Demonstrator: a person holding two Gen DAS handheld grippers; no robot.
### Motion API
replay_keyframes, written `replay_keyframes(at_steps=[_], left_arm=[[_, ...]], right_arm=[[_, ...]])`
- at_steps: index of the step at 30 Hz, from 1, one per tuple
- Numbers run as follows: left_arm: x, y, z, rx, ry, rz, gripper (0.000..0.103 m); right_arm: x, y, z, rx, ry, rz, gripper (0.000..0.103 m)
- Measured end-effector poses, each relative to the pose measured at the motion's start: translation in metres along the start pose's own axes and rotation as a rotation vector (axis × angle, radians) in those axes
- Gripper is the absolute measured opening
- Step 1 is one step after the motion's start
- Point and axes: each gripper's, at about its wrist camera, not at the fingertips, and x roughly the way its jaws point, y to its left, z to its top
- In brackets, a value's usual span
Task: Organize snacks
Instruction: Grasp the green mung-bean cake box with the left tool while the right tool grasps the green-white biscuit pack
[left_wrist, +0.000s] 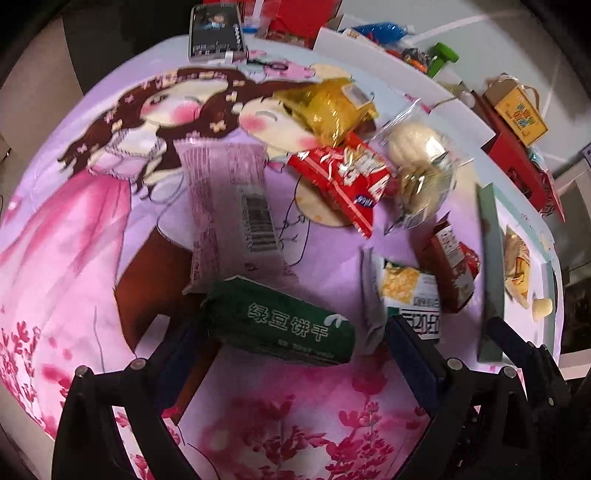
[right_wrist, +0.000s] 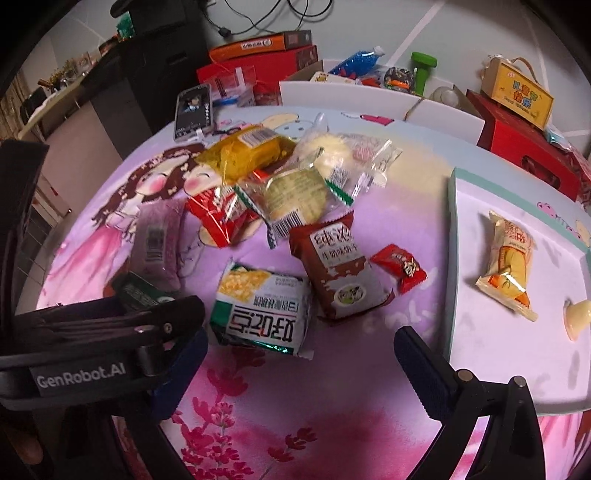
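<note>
My left gripper (left_wrist: 291, 332) is open, its jaws wide apart around a green biscuit pack (left_wrist: 284, 325) that lies on the pink cloth; I cannot tell if the pads touch it. In the right wrist view the left gripper (right_wrist: 110, 325) hides most of that green pack (right_wrist: 140, 291). My right gripper (right_wrist: 299, 354) is open and empty just below a white-green cracker pack (right_wrist: 262, 310). A brown milk-biscuit pack (right_wrist: 340, 273), a small red candy (right_wrist: 400, 267), a red pack (right_wrist: 218, 214), a yellow pack (right_wrist: 247, 151) and clear-wrapped buns (right_wrist: 332, 155) lie in a pile behind.
A pale tray with a teal rim (right_wrist: 452, 258) lies at the right and holds a yellow-orange snack (right_wrist: 509, 266) and a small pale piece (right_wrist: 578, 317). A purple pack (left_wrist: 229, 206) lies left of the pile. A phone (right_wrist: 194, 112), boxes and clutter line the far edge.
</note>
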Motion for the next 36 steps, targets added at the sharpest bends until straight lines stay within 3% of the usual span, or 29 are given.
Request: replay_keyframes(at_steps=[10, 27, 33, 34, 36], left_arm=[[0.008, 0.006, -0.009, -0.008, 0.010, 0.042, 0.095], [0.001, 0.059, -0.002, -0.120, -0.022, 0.079, 0.092], [0.004, 0.046, 0.000, -0.099, -0.019, 0.084, 0.091], [0.004, 0.046, 0.000, -0.094, -0.018, 0.084, 0.085], [0.006, 0.038, 0.001, -0.087, -0.015, 0.090, 0.084]], right_arm=[[0.006, 0.001, -0.002, -0.005, 0.020, -0.004, 0.102], [0.018, 0.018, 0.002, -0.059, 0.005, 0.018, 0.102], [0.028, 0.028, 0.000, -0.086, 0.013, 0.009, 0.090], [0.030, 0.028, -0.001, -0.078, 0.014, 0.014, 0.087], [0.031, 0.026, 0.000, -0.060, 0.014, 0.026, 0.082]])
